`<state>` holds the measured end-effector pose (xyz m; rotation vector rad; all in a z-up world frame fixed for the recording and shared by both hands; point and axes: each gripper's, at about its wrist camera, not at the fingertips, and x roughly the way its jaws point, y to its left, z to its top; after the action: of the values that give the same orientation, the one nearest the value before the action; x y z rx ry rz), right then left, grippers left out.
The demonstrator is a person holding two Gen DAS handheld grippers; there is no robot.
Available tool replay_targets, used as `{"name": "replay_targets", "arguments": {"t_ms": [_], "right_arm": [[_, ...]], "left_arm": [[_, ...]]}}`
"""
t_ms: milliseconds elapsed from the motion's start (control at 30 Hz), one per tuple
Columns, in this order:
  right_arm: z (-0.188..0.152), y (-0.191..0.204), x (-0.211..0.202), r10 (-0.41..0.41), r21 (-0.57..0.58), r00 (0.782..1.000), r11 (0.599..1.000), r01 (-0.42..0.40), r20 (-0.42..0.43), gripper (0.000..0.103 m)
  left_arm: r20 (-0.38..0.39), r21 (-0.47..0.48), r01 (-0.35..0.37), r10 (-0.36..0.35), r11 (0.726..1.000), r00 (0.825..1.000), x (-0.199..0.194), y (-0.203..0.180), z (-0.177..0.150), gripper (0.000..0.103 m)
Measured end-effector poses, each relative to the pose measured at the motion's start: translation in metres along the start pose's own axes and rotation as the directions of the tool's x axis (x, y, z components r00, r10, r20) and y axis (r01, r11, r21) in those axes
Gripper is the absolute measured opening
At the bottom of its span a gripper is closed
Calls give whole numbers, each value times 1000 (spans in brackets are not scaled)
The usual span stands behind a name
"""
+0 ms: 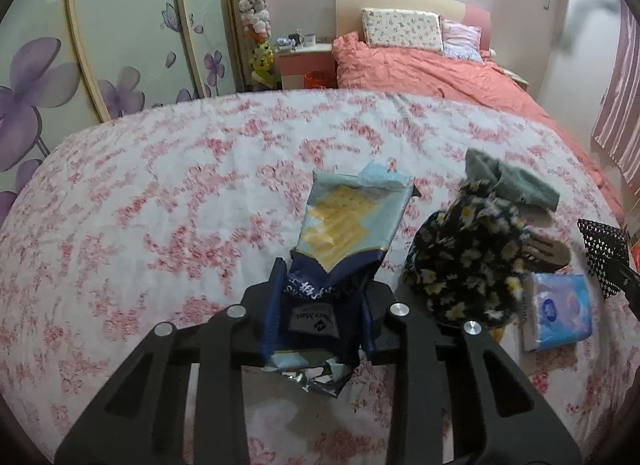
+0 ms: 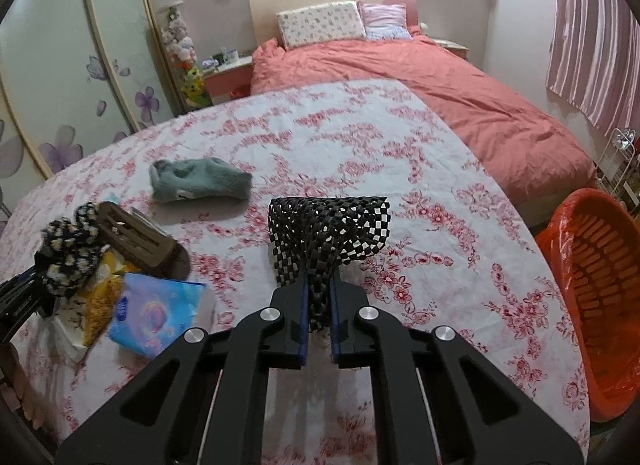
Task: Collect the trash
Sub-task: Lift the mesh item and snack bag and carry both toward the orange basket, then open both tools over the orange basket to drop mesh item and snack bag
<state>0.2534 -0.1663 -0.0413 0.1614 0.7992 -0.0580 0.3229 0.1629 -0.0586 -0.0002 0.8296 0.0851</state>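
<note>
My left gripper [image 1: 322, 297] is shut on an empty blue cracker wrapper [image 1: 348, 221] and holds it above the floral cloth [image 1: 160, 205]. My right gripper [image 2: 320, 305] is shut on a black mesh net [image 2: 332, 229] and holds it above the same cloth [image 2: 440, 265]. The net's edge also shows in the left wrist view [image 1: 602, 249]. An orange basket lined with an orange bag [image 2: 596, 289] stands to the right of the cloth, beside the right gripper.
On the cloth lie a grey-green sock [image 2: 200, 183], a brown hair clip [image 2: 140, 241], a daisy-print scrunchie [image 1: 468, 253], a blue tissue pack [image 2: 156, 313] and a yellow wrapper [image 2: 100, 297]. A pink bed [image 2: 420, 77] lies behind.
</note>
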Motion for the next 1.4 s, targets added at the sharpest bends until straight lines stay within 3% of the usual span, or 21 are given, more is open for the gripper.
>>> {"name": "replay_targets", "arguments": {"t_ms": [433, 900, 1133, 1400], "right_arm": [[16, -12, -81, 44, 6, 985, 999, -46, 166, 8], [9, -72, -158, -68, 91, 944, 995, 41, 322, 8], [-1, -117, -169, -148, 170, 929, 981, 95, 338, 8], [-13, -174, -163, -232, 275, 921, 950, 146, 312, 8]], "left_arm": [[138, 2, 19, -19, 1000, 990, -86, -8, 18, 31], [216, 88, 176, -192, 980, 957, -165, -88, 17, 32], [196, 171, 287, -318, 943, 928, -185, -157, 7, 32], [96, 261, 448, -485, 855, 869, -184, -253, -13, 32]]}}
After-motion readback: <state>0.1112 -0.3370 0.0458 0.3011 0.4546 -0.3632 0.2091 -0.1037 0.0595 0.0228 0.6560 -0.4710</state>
